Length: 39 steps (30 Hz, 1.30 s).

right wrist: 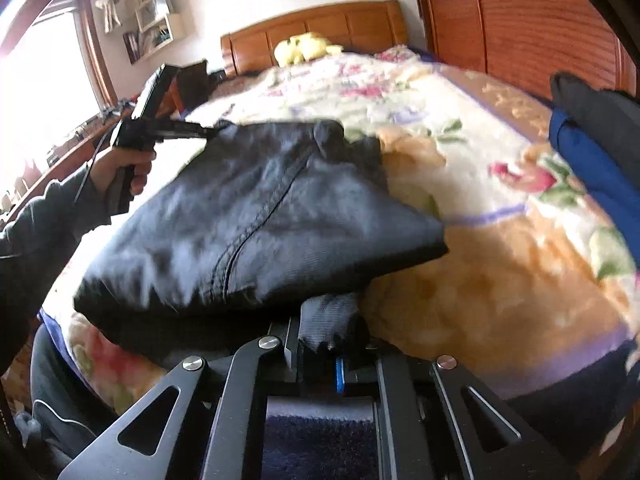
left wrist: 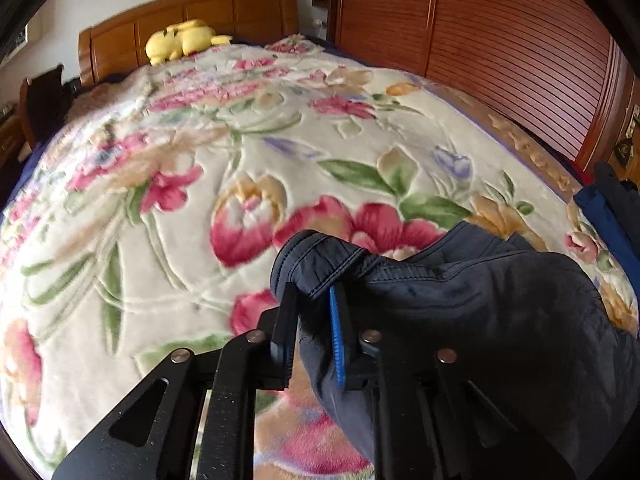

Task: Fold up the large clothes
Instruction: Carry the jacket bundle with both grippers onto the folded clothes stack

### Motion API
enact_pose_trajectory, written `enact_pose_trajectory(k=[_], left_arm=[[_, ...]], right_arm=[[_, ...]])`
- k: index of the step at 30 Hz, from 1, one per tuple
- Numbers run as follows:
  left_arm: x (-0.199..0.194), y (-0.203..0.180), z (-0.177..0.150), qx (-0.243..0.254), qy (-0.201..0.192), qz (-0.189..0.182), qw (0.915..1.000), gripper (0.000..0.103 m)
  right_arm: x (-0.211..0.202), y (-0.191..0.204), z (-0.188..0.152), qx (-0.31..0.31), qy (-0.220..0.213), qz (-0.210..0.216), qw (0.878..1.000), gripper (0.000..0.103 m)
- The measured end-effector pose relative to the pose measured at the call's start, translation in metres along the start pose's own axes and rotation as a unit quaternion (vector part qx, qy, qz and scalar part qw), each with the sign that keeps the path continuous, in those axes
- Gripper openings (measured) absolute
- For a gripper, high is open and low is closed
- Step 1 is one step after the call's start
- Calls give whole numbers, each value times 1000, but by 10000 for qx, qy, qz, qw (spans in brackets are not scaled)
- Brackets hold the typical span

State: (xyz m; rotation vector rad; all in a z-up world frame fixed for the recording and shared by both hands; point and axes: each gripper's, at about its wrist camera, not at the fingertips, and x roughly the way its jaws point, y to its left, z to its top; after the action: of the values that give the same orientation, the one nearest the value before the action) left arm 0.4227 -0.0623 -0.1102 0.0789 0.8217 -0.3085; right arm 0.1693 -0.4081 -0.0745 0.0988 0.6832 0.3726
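Both grippers (left wrist: 312, 300) (right wrist: 320, 336) clenched on dark garment (right wrist: 248, 216) over floral blanket (left wrist: 200, 160), wooden headboard (left wrist: 188, 12) behind

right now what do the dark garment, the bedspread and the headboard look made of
Dark garment: thin woven fabric, maybe nylon or cotton blend, slight sheen, stitched seams. Floral bedspread: thick plush fleece, with outlines pressed into a fuzzy pile. Headboard: wood, orange-brown, glossy and panelled.

Floral blanket (left wrist: 248, 152) covers the bed, filling mid-frame. Yellow plush toy (left wrist: 180, 40) upper left, against wooden headboard (left wrist: 224, 8). Slatted wooden wardrobe (left wrist: 500, 40) upper right. Right wrist view: bright window (right wrist: 44, 80) far left, wall shelf (right wrist: 154, 24) upper left.
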Motion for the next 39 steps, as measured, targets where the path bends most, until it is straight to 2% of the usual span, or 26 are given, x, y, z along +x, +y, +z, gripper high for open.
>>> enact_pose_trajectory(k=[5, 12, 19, 24, 30, 36, 39], left_arm=[[-30, -12, 9, 49, -335, 136, 9993, 14], [-73, -47, 30, 341, -806, 250, 9958, 13], [-101, -95, 67, 515, -1193, 224, 9913, 13], [-119, -159, 110, 870, -1425, 45, 9859, 13], [-132, -244, 161, 1156, -1723, -376, 9775, 13], [-136, -330, 192, 1445, -1921, -821, 9672, 12], [-127, -371, 195, 1503, -1850, -1177, 9640, 12]], right_arm=[[-11, 5, 8, -226, -341, -21, 9992, 8], [-30, 3, 25, -659, -730, -236, 9949, 7], [-66, -24, 54, -893, -1196, -632, 9868, 7], [-112, -62, 81, -986, -1505, -1059, 9780, 7], [-184, -117, 103, -828, -1786, -1738, 9649, 7], [-264, -162, 103, -646, -2002, -2507, 9449, 7], [-295, -187, 89, -410, -1999, -2868, 9360, 7]])
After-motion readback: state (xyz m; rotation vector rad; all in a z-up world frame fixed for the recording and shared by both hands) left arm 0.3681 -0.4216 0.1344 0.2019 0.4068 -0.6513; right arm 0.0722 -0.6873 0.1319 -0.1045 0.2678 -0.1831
